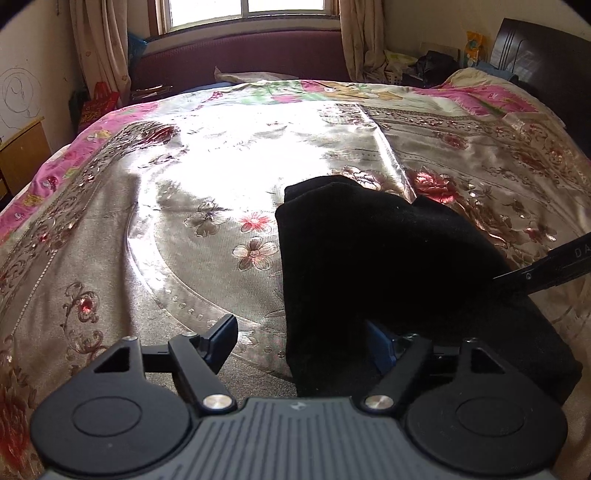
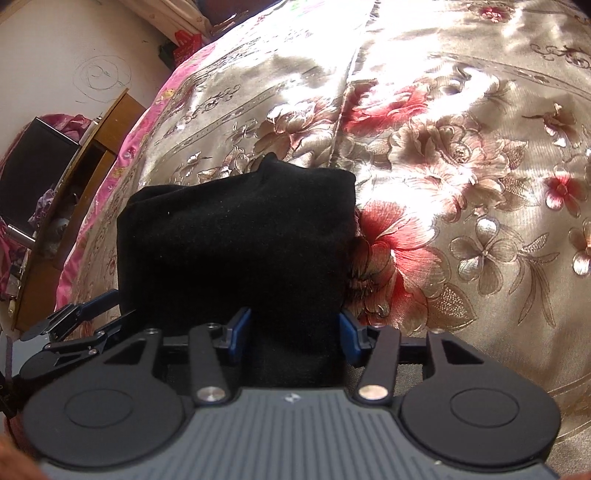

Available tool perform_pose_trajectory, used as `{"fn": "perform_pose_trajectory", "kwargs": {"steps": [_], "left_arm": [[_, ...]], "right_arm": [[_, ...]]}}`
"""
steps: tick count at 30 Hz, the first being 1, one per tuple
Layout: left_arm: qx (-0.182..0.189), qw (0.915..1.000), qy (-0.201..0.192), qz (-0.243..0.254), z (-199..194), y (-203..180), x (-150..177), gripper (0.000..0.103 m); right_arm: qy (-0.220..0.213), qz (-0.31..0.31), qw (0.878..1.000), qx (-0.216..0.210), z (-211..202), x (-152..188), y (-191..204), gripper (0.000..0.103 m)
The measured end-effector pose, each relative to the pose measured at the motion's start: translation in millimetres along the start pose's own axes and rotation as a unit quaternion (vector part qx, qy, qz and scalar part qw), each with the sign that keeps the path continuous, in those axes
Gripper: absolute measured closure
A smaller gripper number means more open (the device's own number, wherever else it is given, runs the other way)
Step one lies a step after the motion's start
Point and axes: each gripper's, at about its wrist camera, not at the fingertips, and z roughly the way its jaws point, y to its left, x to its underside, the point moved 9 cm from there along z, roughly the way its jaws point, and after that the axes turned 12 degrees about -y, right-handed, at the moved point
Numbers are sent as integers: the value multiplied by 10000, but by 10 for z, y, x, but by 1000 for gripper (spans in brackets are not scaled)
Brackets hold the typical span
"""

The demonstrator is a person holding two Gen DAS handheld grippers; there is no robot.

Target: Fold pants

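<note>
The black pants (image 1: pixel 388 266) lie folded into a thick rectangular bundle on the floral bedspread (image 1: pixel 184 192). My left gripper (image 1: pixel 303 343) is open at the bundle's near left edge; its right finger rests on the cloth and its left finger stands over the bedspread. The right gripper's arm (image 1: pixel 546 267) reaches in from the right edge. In the right wrist view, the pants (image 2: pixel 236 243) fill the middle. My right gripper (image 2: pixel 293 334) is open, with the bundle's near end lying between its fingers. The left gripper (image 2: pixel 85 317) shows at the lower left.
The shiny gold bedspread with red flowers (image 2: pixel 461 184) covers the whole bed. A dark headboard (image 1: pixel 546 55) stands at the far right, a window and curtains (image 1: pixel 236 22) behind, and a wooden desk (image 1: pixel 22 155) beside the bed on the left.
</note>
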Motion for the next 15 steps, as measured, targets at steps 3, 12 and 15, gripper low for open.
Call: {"fn": "perform_pose_trajectory", "kwargs": {"steps": [3,12,15], "left_arm": [[-54,10000,33,73,-58,-54,10,16],[488,9963,350,-615,168,37,62,9],[640,9887,492,-1259,305,144,167,2]], "right_arm": [[47,-283,9995,111,-65,15,49,51],[277,593,9961,-591,47,121,-64,45],[306,905,9926,-747,169,132,-75,43]]}}
